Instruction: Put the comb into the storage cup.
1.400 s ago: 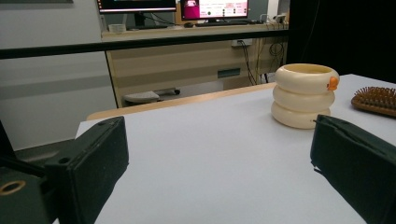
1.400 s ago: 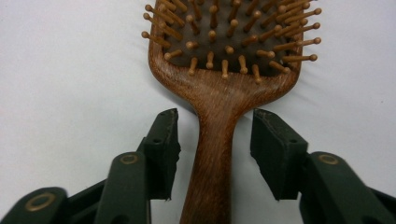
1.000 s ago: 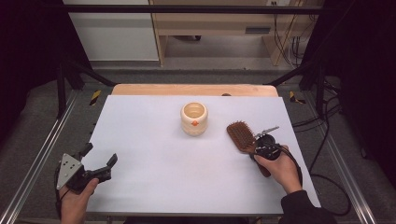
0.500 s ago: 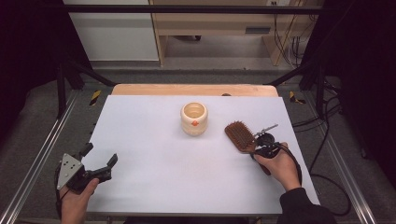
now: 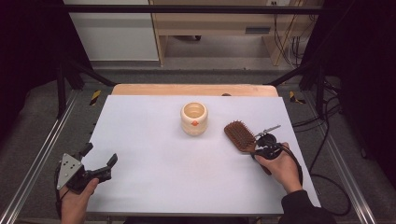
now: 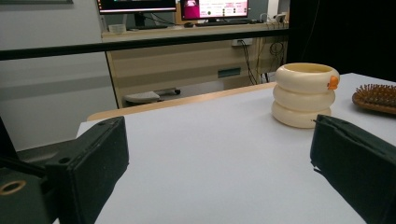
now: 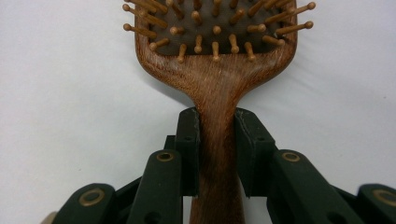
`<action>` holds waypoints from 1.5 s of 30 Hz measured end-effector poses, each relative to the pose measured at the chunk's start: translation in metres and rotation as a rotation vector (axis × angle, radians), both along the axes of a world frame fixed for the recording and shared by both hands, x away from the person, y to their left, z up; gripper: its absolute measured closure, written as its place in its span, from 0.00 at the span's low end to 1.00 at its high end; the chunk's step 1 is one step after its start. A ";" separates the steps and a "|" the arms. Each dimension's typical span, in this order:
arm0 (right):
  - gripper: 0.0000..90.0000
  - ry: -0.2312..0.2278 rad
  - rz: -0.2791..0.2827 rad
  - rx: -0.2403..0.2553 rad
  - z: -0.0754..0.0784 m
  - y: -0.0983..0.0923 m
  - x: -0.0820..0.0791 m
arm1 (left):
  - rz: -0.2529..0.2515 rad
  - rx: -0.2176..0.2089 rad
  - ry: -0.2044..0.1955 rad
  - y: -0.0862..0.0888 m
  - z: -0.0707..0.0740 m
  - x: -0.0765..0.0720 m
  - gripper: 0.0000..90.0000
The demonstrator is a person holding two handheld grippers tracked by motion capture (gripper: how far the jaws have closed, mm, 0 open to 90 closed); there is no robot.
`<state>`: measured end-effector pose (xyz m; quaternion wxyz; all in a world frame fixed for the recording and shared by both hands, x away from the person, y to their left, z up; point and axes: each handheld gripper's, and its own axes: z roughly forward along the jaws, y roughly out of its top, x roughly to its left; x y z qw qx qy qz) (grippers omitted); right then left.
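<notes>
The wooden hairbrush [image 5: 239, 135] lies bristles-up on the right part of the white surface [image 5: 154, 177], its handle pinched between the pads of the right hand-held gripper [image 7: 217, 154], whose jaws have just been closing onto it. A cream ringed cup [image 5: 194, 118] stands just left of the brush head. The left hand-held gripper [image 5: 100, 163] rests at the near left corner, jaws spread with nothing between them.

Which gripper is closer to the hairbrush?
Right. The right gripper is clamped on the handle of the hairbrush. The left gripper sits open far across the table, near its other front corner.
</notes>
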<state>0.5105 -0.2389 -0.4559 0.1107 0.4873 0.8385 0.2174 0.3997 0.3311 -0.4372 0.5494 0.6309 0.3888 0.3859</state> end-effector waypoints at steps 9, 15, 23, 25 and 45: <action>0.81 -0.141 0.024 0.088 0.018 0.004 -0.025 | -0.009 -0.031 0.016 -0.009 0.005 -0.002 0.04; 0.81 -0.273 0.049 0.152 0.032 0.016 -0.037 | -0.063 -0.051 0.017 -0.029 0.021 -0.002 0.02; 0.81 -0.379 0.073 0.231 0.034 0.029 -0.042 | -0.148 -0.080 0.011 -0.070 0.039 0.014 0.02; 0.81 -0.396 0.075 0.238 0.035 0.032 -0.044 | -0.167 -0.094 0.000 -0.080 0.045 0.020 0.02; 0.81 -0.509 0.120 0.339 0.047 0.062 -0.055 | -0.289 -0.181 0.030 -0.147 0.071 0.050 0.02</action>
